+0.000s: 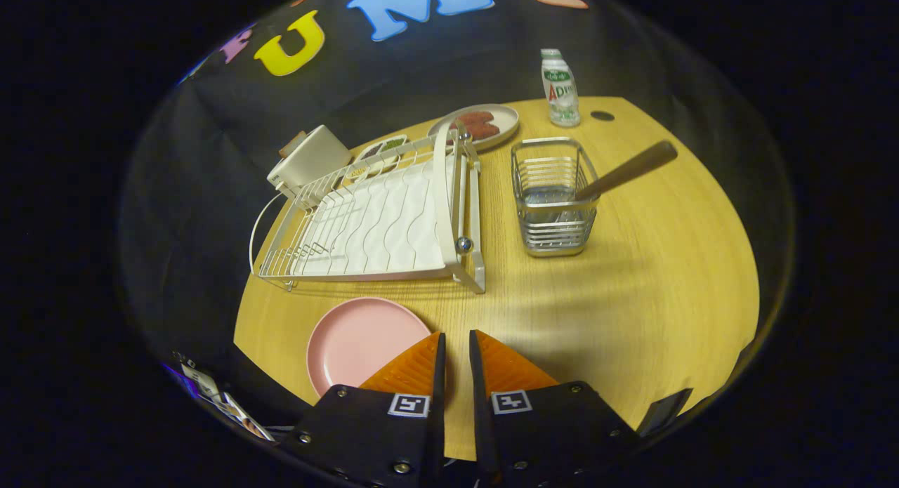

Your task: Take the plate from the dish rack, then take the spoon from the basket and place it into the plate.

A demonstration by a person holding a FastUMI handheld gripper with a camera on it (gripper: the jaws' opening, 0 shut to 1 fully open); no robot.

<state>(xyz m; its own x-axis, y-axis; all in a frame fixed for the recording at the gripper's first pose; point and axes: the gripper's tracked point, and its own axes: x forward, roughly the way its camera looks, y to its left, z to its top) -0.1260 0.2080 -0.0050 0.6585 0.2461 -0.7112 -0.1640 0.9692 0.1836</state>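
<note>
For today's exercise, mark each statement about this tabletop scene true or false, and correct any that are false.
1. The pink plate lies flat on the table, in front of the dish rack. True.
2. The spoon lies in the pink plate. False: it stands in the wire basket, its handle leaning out over the rim.
3. The tongs grip the spoon. False: their fingers are nearly closed with nothing between them, just beside the pink plate.
4. A bottle stands upright beyond the basket. True.
5. The dish rack holds a stack of plates. False: no plates stand in it.
</note>
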